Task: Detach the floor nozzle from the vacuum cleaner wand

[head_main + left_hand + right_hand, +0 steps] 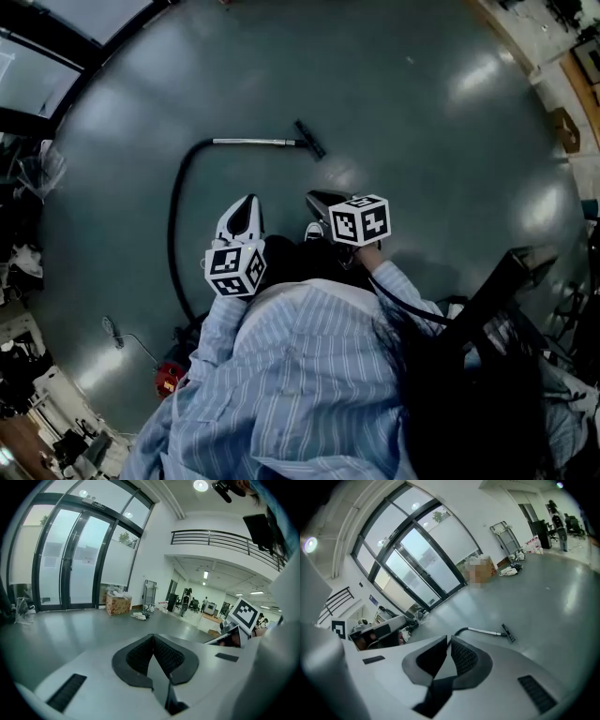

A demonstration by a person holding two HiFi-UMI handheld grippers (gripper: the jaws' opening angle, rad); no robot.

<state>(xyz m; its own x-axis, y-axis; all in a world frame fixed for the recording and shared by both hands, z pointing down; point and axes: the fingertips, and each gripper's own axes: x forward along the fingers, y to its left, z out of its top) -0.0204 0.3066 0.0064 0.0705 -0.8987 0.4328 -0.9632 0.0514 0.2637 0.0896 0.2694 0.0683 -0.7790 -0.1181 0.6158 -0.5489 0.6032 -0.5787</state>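
Steel wand (253,142) on the floor with floor nozzle (310,139) attached at its end; left gripper (153,641) and right gripper (448,644), both closed and empty, well short of that wand; needs reaching, gripping, pulling apart.

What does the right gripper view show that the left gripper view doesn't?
Only the right gripper view shows the hose, wand and floor nozzle lying on the floor. Only the left gripper view shows the person's dark hair, up in the corner. Both show the glass doors, the floor, and shut, empty jaws.
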